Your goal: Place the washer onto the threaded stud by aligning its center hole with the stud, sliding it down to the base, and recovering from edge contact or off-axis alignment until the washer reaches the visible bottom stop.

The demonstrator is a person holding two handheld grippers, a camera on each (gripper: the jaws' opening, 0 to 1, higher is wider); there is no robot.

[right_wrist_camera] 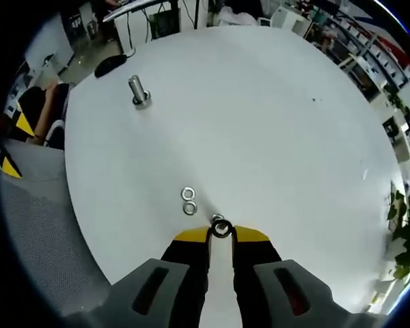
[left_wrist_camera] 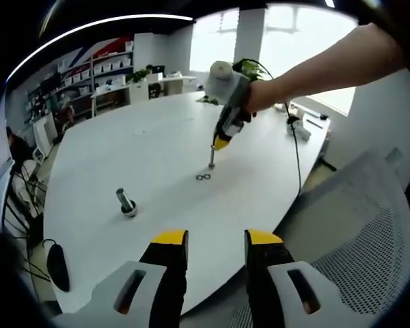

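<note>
In the right gripper view, my right gripper [right_wrist_camera: 221, 234] is shut on a small steel washer [right_wrist_camera: 222, 229], pinched between its yellow tips. Just beyond the washer shows the top of a threaded stud [right_wrist_camera: 216, 219]; whether the two touch I cannot tell. In the left gripper view, a bare arm holds the right gripper [left_wrist_camera: 220, 143] tilted down over that upright stud [left_wrist_camera: 211, 159] on the white table [left_wrist_camera: 157, 143]. My left gripper [left_wrist_camera: 216, 239] hangs open at the table's near edge with nothing between its fingers.
Two spare washers [left_wrist_camera: 203, 177] lie side by side near the stud, also visible as washers [right_wrist_camera: 188, 201]. A second stud [left_wrist_camera: 126, 203] stands to the left, seen again as a stud [right_wrist_camera: 138, 91]. A black mouse [left_wrist_camera: 57, 265], a cable [left_wrist_camera: 297, 154] and a grey mesh chair [left_wrist_camera: 359, 225] border the table.
</note>
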